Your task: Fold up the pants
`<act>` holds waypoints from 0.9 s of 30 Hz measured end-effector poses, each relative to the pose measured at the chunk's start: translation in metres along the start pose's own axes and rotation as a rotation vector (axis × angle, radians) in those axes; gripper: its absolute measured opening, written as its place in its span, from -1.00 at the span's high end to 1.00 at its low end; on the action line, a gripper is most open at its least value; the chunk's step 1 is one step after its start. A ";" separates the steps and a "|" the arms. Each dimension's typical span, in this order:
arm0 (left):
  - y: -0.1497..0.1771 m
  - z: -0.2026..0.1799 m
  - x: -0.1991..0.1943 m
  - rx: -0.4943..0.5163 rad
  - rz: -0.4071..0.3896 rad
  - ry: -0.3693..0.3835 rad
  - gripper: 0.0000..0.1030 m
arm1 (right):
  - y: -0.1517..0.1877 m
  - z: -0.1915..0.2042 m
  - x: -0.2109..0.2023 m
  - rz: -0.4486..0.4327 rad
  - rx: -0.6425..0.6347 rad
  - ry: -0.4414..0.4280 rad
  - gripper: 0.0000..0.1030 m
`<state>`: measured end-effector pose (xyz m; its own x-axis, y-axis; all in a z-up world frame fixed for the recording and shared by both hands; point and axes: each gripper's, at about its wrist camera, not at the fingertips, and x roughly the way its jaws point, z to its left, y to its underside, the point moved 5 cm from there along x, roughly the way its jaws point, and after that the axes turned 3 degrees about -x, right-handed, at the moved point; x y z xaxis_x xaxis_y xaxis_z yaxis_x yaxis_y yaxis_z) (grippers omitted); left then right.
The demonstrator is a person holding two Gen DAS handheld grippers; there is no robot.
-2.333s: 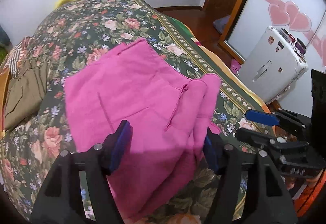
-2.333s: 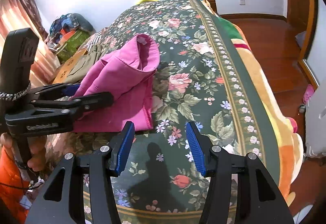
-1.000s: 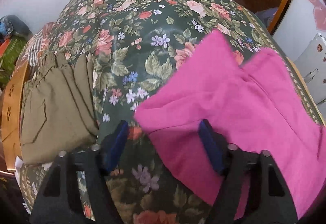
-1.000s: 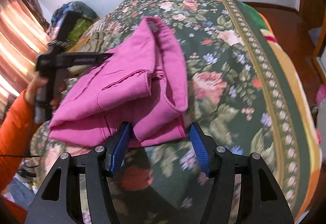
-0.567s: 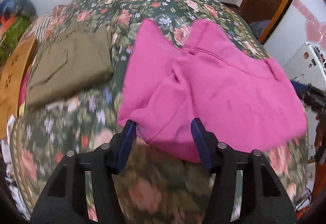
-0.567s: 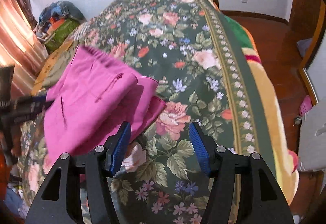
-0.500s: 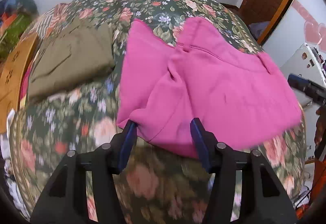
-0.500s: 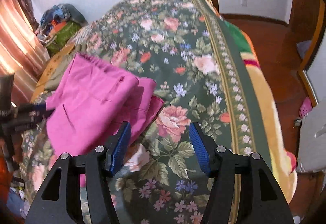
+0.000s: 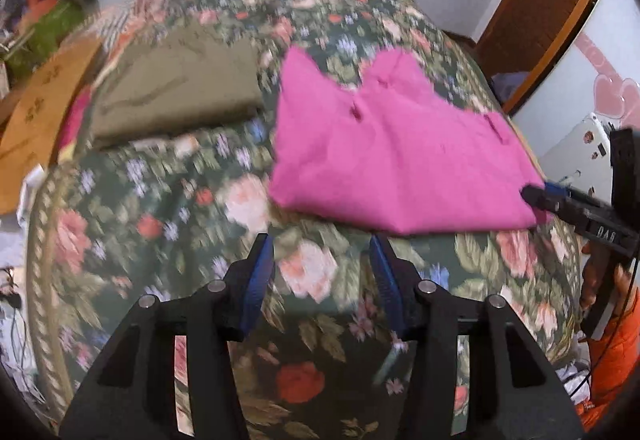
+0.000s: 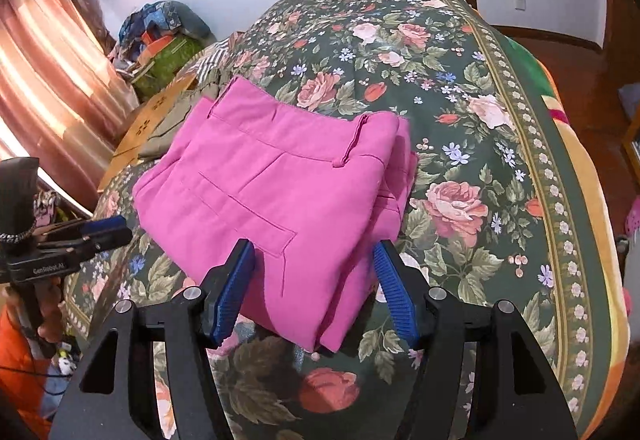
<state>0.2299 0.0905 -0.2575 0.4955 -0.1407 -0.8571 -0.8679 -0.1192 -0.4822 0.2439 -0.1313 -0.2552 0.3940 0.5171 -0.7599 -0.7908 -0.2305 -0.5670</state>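
The pants (image 10: 276,196) are seen in plain bright pink, stitched in the same colour. The bedspread (image 10: 472,128) is patterned with pink and red roses, small blue flowers and green leaves on dark green, bordered by a beige floral band. A second folded garment (image 9: 176,88) is noted in plain olive-brown. Black frames with blue ribbed pads are observed on both claws. An orange sleeve (image 10: 16,364) is recorded. The curtain (image 10: 48,60) is striped reddish-pink.

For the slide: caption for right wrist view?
Folded pink pants on floral bedspread, right gripper open at their near edge.
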 end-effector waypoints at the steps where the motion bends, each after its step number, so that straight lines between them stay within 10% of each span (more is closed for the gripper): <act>1: -0.007 0.000 -0.003 -0.001 -0.016 0.010 0.02 | 0.000 -0.001 0.000 0.000 0.005 0.003 -0.13; 11: -0.046 -0.019 0.039 0.084 0.023 0.035 0.41 | 0.003 -0.002 0.002 -0.006 0.006 -0.014 -0.13; 27: 0.022 -0.005 0.023 -0.018 0.031 0.113 0.61 | 0.011 0.013 0.001 -0.003 -0.006 -0.047 0.04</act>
<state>0.2228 0.0795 -0.2871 0.4703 -0.2544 -0.8450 -0.8825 -0.1308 -0.4518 0.2293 -0.1233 -0.2581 0.3739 0.5556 -0.7426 -0.7869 -0.2338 -0.5711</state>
